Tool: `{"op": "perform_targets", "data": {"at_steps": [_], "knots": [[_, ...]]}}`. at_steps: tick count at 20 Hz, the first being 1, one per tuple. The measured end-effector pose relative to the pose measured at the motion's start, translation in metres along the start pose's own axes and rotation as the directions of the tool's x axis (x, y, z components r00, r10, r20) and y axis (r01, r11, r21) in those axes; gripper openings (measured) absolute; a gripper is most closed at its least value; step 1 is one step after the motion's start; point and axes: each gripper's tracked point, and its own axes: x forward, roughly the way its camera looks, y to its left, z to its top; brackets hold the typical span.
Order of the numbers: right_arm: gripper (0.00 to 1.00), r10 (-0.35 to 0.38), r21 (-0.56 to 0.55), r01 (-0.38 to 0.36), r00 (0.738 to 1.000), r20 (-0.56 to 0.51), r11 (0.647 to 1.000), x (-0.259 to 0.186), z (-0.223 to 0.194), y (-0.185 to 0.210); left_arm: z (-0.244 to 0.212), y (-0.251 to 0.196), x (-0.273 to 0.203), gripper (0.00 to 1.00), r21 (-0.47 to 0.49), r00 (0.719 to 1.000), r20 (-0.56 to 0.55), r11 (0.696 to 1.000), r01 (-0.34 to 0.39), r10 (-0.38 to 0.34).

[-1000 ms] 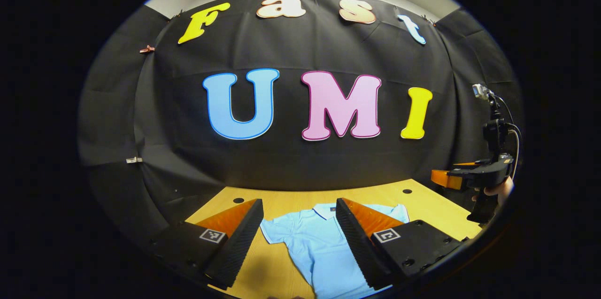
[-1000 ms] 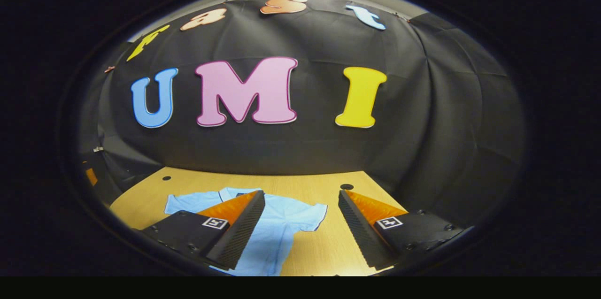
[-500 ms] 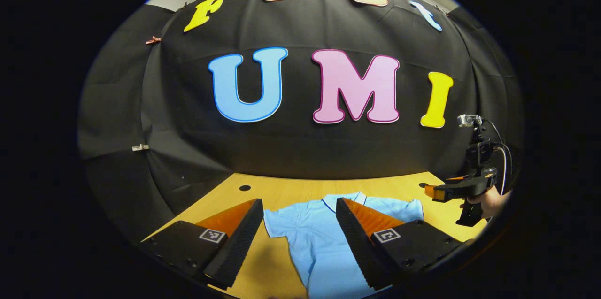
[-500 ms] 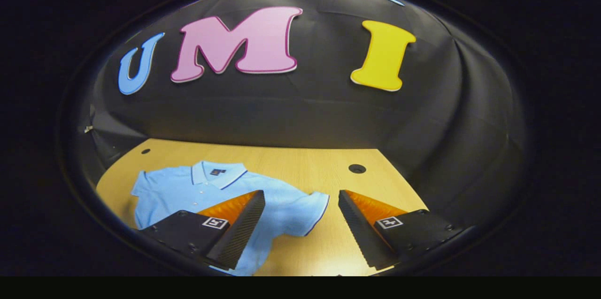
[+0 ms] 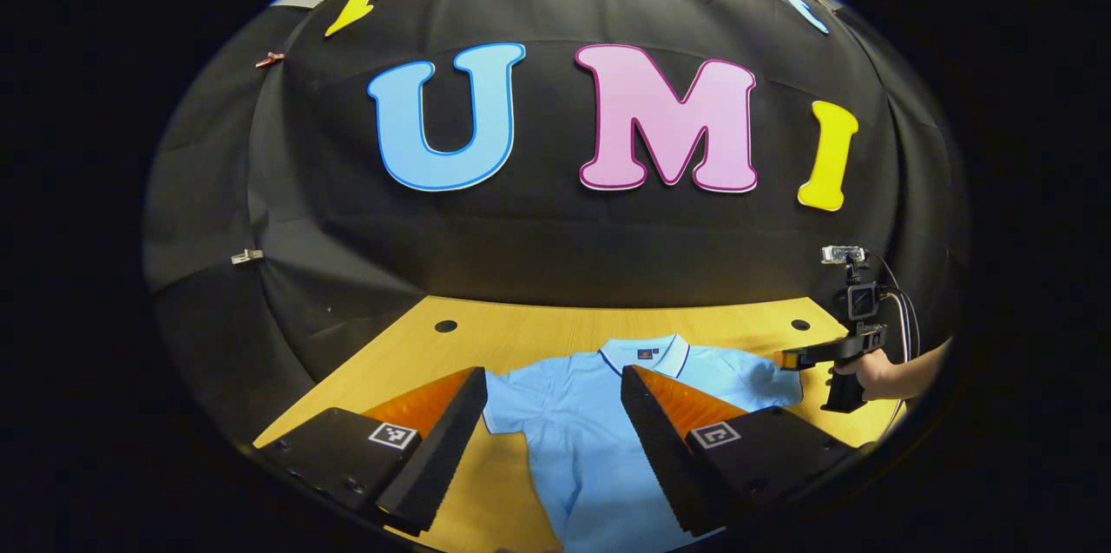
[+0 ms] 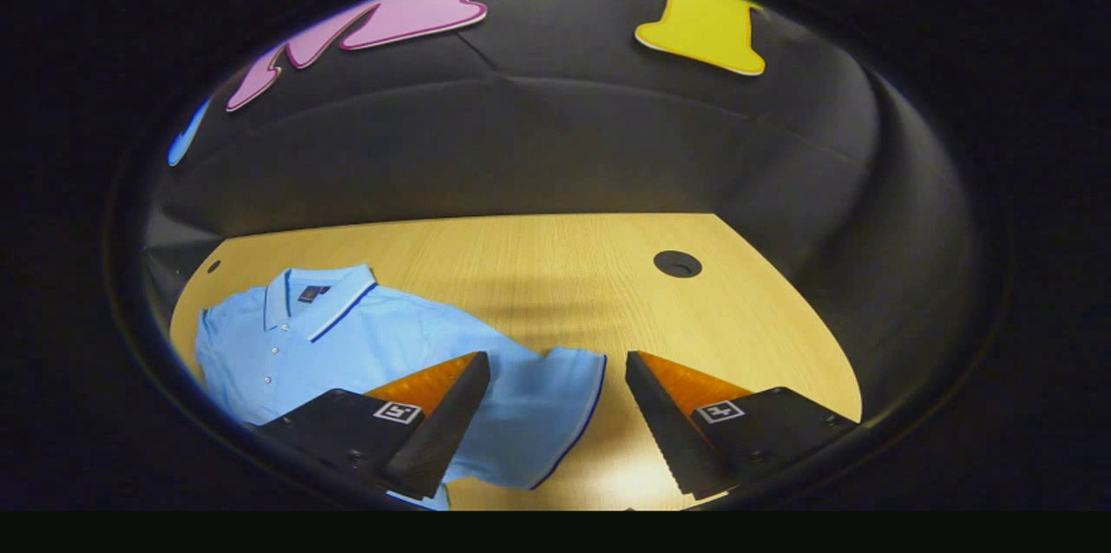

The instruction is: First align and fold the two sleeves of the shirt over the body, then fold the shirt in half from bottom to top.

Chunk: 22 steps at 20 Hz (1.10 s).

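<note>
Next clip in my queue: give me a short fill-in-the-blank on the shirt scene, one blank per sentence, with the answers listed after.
1. The light blue polo shirt lies spread on a ____ table.
2. Both sleeves lie out to the sides, so neither is yet ____ over the body.
3. In the right gripper view, the right tool has its fingers ____, with the sleeve cuff between them.
4. In the left gripper view, a hand holds the other tool beside the shirt's ____.

Answers: wooden; folded; open; sleeve

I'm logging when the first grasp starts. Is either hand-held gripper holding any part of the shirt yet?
No. Both the left hand-held gripper and right hand-held gripper are open, nothing between their fingers; the shirt lies flat on the table.
</note>
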Motion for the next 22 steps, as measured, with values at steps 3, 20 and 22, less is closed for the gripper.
{"op": "perform_targets", "data": {"at_steps": [3,20,22], "knots": [[0.98,0.001,0.056,0.001,0.999,-0.032,0.998,0.014,-0.007,-0.002,-0.003,-0.001,0.006,0.98,-0.002,1.0,-0.016,1.0,-0.002,0.002],[0.07,0.002,-0.042,0.0,0.999,0.045,0.999,-0.007,0.021,0.031,-0.017,0.019,-0.009,0.98,-0.044,1.0,-0.022,0.999,-0.018,0.017],[0.05,0.022,-0.061,-0.018,0.998,0.065,0.998,-0.018,0.032,0.047,-0.022,0.026,-0.012,0.98,-0.048,0.999,-0.028,0.998,-0.03,0.028]]}}
